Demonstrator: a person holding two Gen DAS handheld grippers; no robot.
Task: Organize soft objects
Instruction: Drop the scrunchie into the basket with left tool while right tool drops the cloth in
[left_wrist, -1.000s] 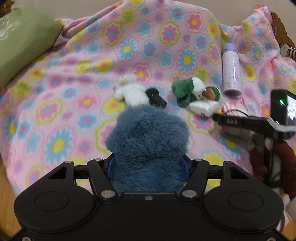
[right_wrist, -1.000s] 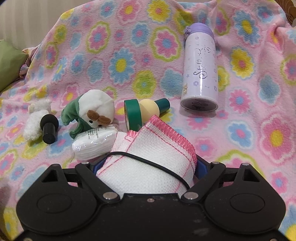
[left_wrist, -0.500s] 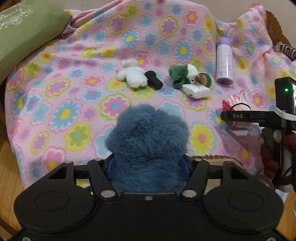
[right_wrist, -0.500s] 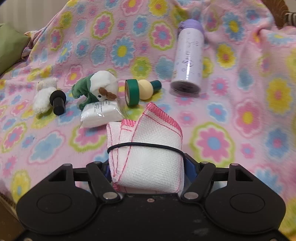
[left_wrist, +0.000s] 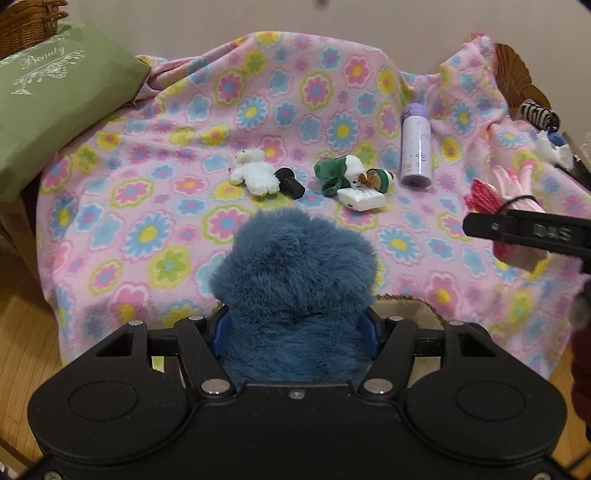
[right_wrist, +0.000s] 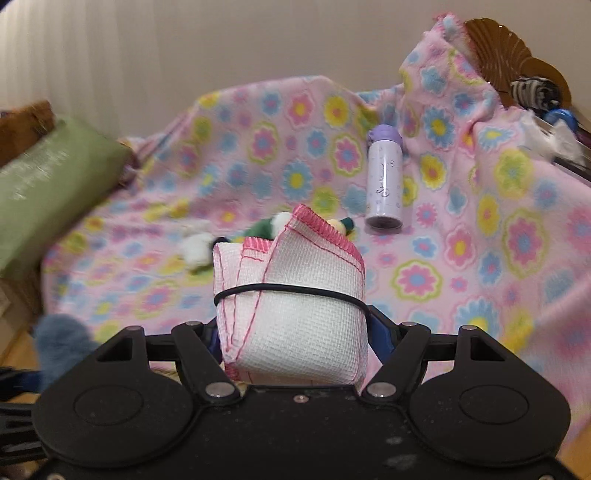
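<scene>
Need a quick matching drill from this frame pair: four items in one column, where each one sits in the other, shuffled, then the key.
Items
1. blue fuzzy plush
2. white cloth bundle with pink stitching
3. purple bottle
4. green cushion

Places
A. lying on the flowered blanket, beside the small toys
B. clamped in the right claw
C. at the blanket's left edge
D. clamped in the left claw

Pairs: 1-D, 2-B, 3-A, 4-C
</scene>
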